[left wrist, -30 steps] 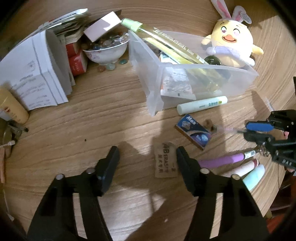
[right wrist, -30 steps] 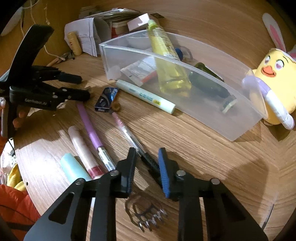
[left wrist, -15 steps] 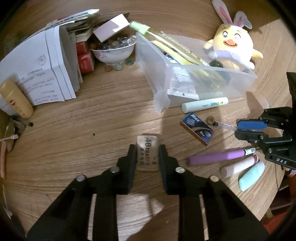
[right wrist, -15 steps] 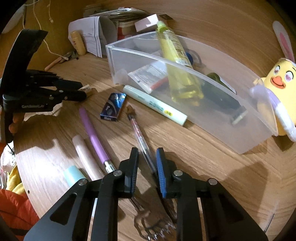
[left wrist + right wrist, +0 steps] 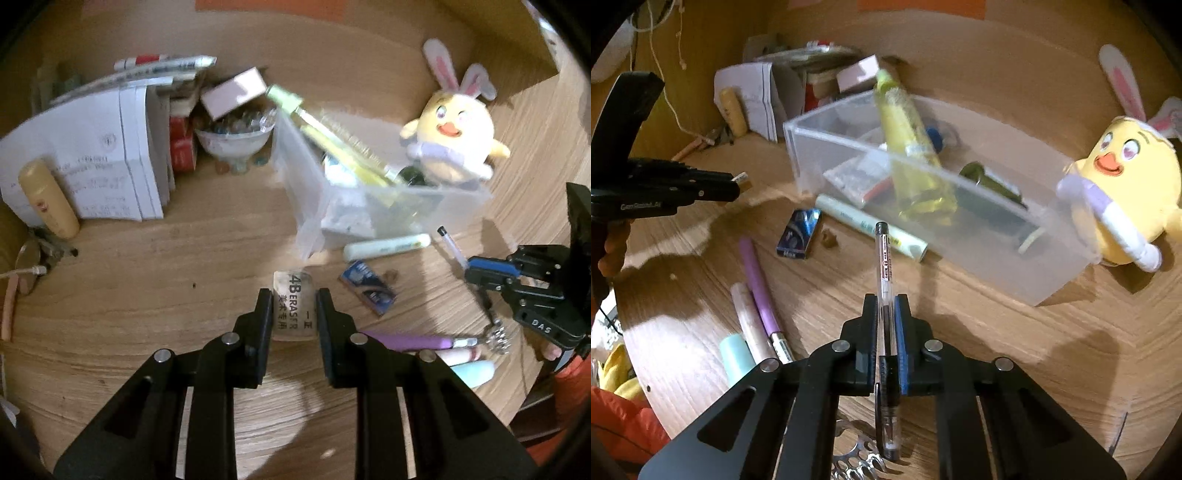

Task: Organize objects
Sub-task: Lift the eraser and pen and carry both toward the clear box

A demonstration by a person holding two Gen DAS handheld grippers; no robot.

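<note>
My left gripper (image 5: 293, 295) is shut on a beige eraser (image 5: 293, 306) with black print, held just above the wooden table. The right wrist view shows that gripper (image 5: 735, 186) from the side, with the eraser (image 5: 743, 180) at its tip. My right gripper (image 5: 885, 301) is shut on a clear pen (image 5: 884, 254) that points toward the clear plastic bin (image 5: 979, 240). The left wrist view has it (image 5: 476, 271) at the right, with the pen (image 5: 452, 247) sticking up. The bin (image 5: 301, 199) holds a yellow bottle (image 5: 912, 155) and small items.
In front of the bin lie a white tube (image 5: 868, 225), a blue box (image 5: 799, 234), a purple pen (image 5: 759, 288), a pale stick (image 5: 750, 325) and a mint tube (image 5: 737, 360). A plush chick (image 5: 454, 144) sits behind the bin. Papers (image 5: 92, 162) and a bowl (image 5: 234, 140) stand far left.
My left gripper closed on the eraser and raised it. My right gripper closed on the clear pen and tilted it off the table.
</note>
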